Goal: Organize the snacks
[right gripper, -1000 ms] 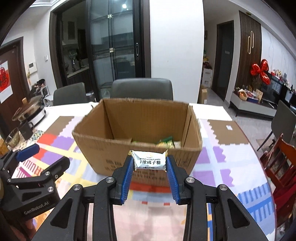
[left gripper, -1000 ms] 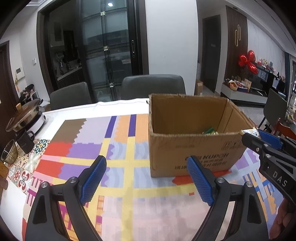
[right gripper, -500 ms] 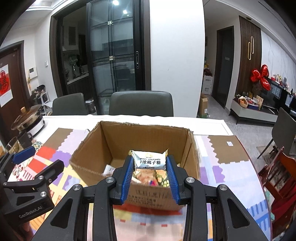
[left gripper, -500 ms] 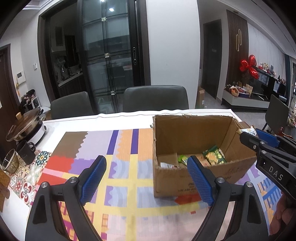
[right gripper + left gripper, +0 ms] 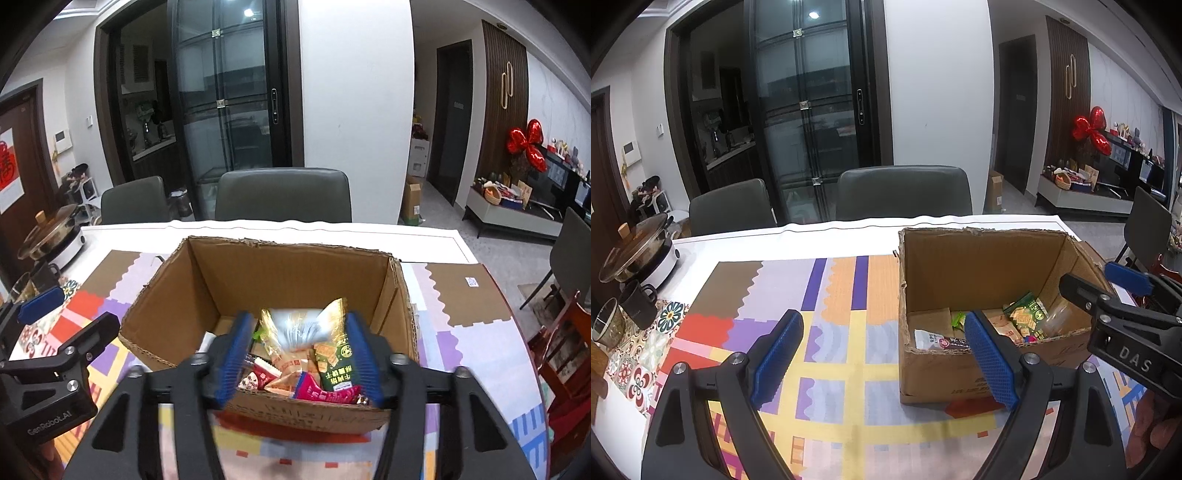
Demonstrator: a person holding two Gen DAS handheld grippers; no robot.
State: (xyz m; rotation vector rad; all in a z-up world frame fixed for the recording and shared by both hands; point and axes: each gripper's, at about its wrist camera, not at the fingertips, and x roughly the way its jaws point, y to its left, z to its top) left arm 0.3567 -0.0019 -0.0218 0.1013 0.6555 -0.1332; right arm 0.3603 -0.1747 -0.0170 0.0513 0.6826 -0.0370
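Observation:
An open cardboard box [image 5: 280,273] [image 5: 982,258] stands on the patterned table mat and holds several snack packets [image 5: 325,369] [image 5: 1023,317]. My right gripper [image 5: 299,350] is open over the box's near edge. A white and gold candy packet [image 5: 301,328] is blurred between its spread blue pads, free of them, above the snacks inside. My left gripper [image 5: 882,354] is open and empty, above the mat to the left of the box. The right gripper also shows in the left wrist view [image 5: 1108,291], over the box's right side.
A pot [image 5: 639,251], a dark mug [image 5: 637,306] and a glass [image 5: 605,325] stand at the table's left edge. Two grey chairs [image 5: 905,192] stand behind the table. A red wooden chair [image 5: 565,354] is at the right.
My right gripper rose over the box, then opened and let go of the candy packet, which is dropping into the box. My left gripper rose and stayed open.

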